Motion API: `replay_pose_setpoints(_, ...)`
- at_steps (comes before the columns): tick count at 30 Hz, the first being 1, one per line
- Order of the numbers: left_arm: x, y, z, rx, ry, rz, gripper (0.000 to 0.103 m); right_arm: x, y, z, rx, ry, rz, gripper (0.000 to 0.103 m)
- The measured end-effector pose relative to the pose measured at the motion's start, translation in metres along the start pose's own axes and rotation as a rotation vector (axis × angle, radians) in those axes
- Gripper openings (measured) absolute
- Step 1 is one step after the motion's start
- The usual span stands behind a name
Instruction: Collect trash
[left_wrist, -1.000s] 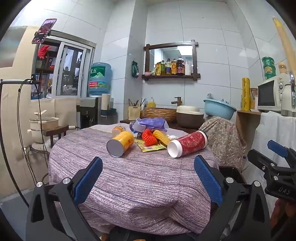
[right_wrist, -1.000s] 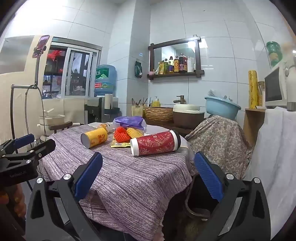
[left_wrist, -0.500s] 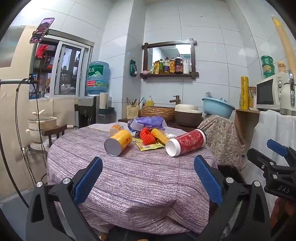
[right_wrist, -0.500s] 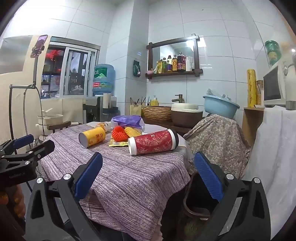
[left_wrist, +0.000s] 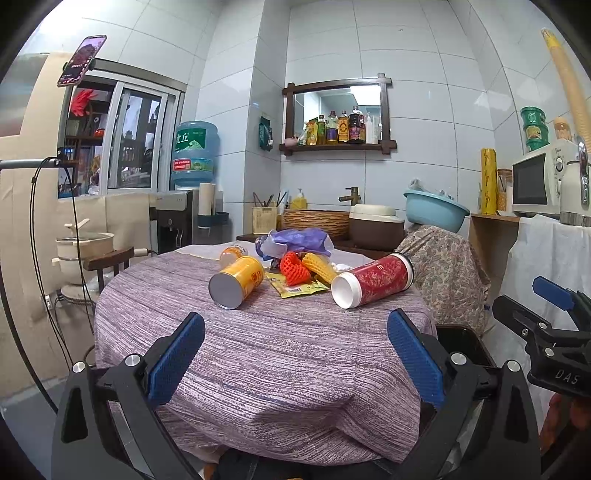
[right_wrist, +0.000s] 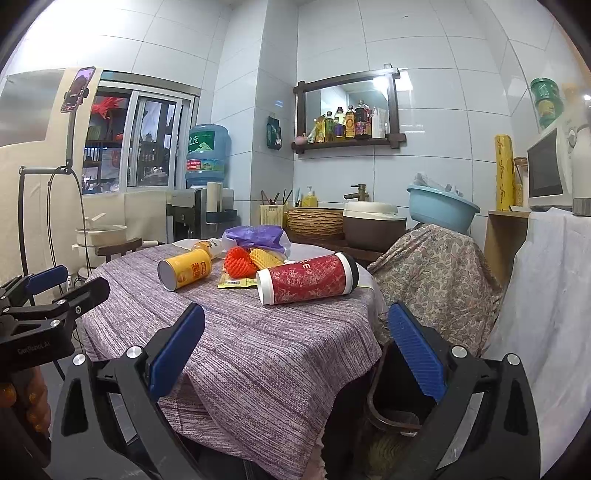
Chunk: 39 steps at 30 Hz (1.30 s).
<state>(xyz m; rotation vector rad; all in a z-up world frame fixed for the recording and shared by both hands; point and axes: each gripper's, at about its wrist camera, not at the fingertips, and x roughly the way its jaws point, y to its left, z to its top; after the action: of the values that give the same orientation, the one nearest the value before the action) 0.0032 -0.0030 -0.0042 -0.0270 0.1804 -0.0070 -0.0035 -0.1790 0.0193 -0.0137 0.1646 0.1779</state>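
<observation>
Both tongs, left and right, stay released and empty, barely nearer the tabletop; trash at its far edge untouched.

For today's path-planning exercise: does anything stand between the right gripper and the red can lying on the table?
Nothing visible does. The right gripper hangs open before the table's near edge, and only bare striped tablecloth lies between it and the red can. The yellow can lies off to the left.
</observation>
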Motion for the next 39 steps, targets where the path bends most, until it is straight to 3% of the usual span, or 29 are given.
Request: replay_pose_setpoints(39, 0.006, 0.007, -0.006, -0.004, 0.017, 0.0, 0.098, 0.01, 0.001, -0.003, 0.012, 0.036, 0.014, 0.098)
